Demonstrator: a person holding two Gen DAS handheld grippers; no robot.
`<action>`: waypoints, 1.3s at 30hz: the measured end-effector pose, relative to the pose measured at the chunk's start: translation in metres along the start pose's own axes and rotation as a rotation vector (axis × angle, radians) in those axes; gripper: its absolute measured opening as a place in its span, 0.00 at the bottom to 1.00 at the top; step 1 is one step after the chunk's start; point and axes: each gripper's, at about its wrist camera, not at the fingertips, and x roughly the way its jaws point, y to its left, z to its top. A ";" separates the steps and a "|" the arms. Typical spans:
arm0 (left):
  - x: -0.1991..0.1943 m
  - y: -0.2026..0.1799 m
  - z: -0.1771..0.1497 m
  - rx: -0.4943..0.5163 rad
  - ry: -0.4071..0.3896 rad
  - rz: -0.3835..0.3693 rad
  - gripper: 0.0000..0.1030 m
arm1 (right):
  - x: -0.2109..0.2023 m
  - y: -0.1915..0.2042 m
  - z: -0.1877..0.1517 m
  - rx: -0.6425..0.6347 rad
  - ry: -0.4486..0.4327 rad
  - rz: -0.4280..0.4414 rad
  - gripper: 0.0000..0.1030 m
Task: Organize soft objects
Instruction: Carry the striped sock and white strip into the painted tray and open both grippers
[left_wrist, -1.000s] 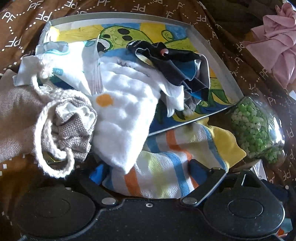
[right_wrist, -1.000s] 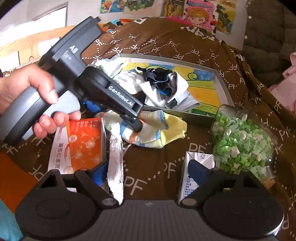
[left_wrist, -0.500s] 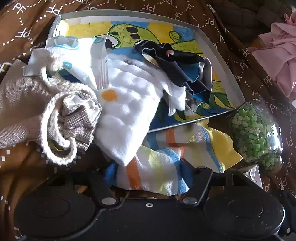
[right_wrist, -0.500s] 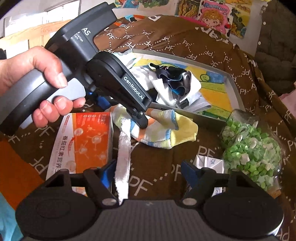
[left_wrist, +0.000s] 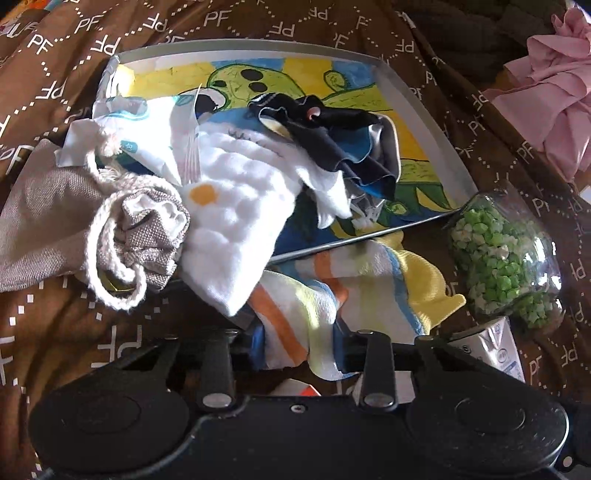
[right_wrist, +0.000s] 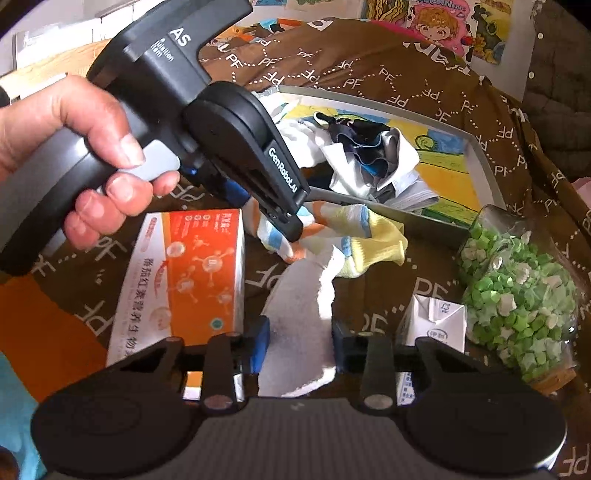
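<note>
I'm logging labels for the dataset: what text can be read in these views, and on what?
"PF": repeated across the brown cloth.
"GenRobot.AI": side of the left gripper.
"AS": top of that gripper's body.
Orange box: Chinese print, too blurred to read.
White carton: print too small.

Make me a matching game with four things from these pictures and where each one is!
Things:
1. striped sock
2. white cloth strip
3. black fabric
4. jar of green bits

Places:
A. lying in the picture tray
B. between the right tool's pads
C. on the brown blanket, right of the tray
D. between the left tool's pads

Pairs: 1-D, 2-B, 3-A, 4-C
</note>
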 end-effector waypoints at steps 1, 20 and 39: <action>-0.002 0.000 0.000 -0.005 -0.003 -0.005 0.34 | -0.002 0.000 0.001 0.009 -0.005 0.013 0.28; -0.024 -0.025 -0.005 0.108 -0.108 -0.049 0.21 | -0.011 0.008 0.008 -0.035 -0.005 -0.059 0.11; -0.077 -0.068 0.010 0.305 -0.488 -0.099 0.20 | -0.032 -0.020 0.016 0.044 -0.229 -0.249 0.11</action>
